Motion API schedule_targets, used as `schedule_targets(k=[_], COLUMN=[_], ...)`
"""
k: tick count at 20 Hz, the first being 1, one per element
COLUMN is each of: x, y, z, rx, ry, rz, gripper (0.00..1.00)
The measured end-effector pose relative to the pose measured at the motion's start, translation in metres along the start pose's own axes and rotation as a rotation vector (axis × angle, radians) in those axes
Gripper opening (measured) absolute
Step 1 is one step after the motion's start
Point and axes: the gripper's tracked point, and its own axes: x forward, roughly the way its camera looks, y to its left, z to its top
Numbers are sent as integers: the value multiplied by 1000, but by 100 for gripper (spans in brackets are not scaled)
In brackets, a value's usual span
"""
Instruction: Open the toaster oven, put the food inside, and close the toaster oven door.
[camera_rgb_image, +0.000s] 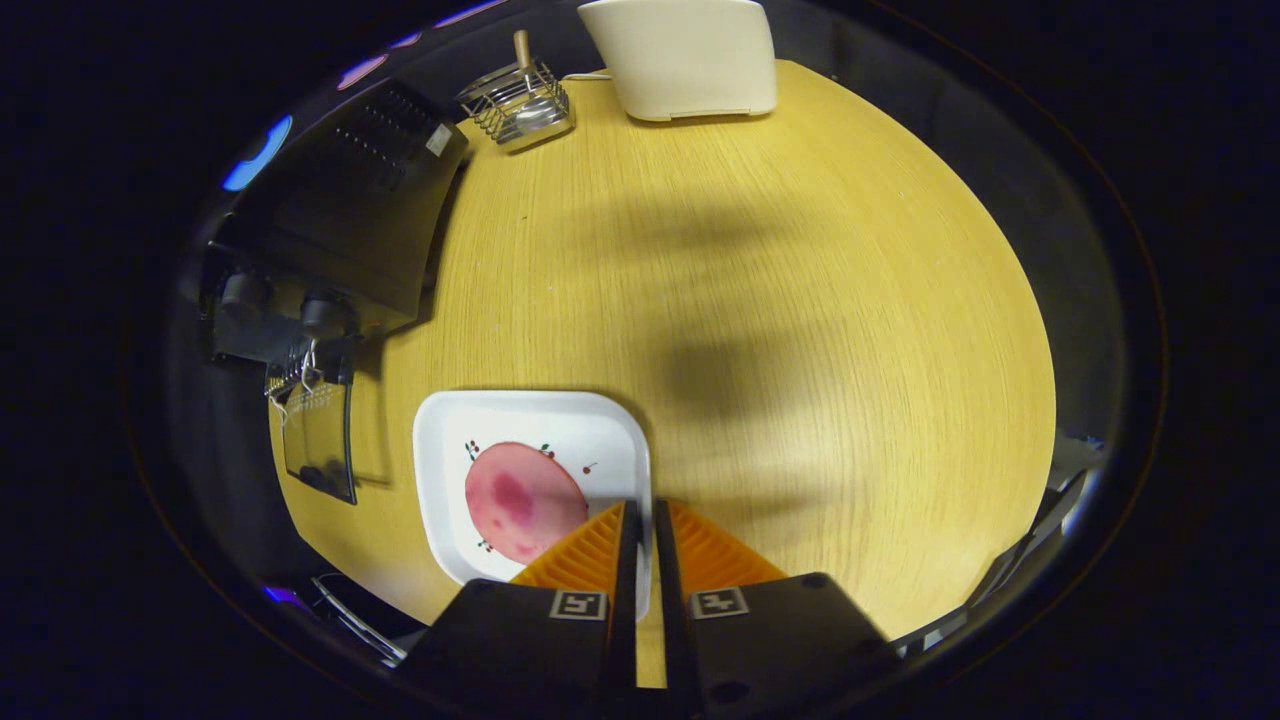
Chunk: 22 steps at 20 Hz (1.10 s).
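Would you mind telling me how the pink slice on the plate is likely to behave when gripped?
The slice lies flat and thin on the plate, so probably floppy and hard to pinch. Its smooth face suggests slipperiness. The gripper looks nearly shut.

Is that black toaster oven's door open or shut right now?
Open. The toaster oven has its glass door swung down flat over the table; the gripper, fingers nearly together, hovers by the plate.

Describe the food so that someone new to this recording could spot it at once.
On the wooden table, find the white square plate just ahead of the gripper, whose fingers are nearly closed on nothing. The food is the flat, round pink slice on that plate, with darker red blotches; nothing else here is pink.
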Motion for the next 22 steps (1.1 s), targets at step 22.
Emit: schedule_targets(k=[22], x=[-79], y=[97], z=[-44], rx=[376], ry=[-121], rz=[461], gripper=[5])
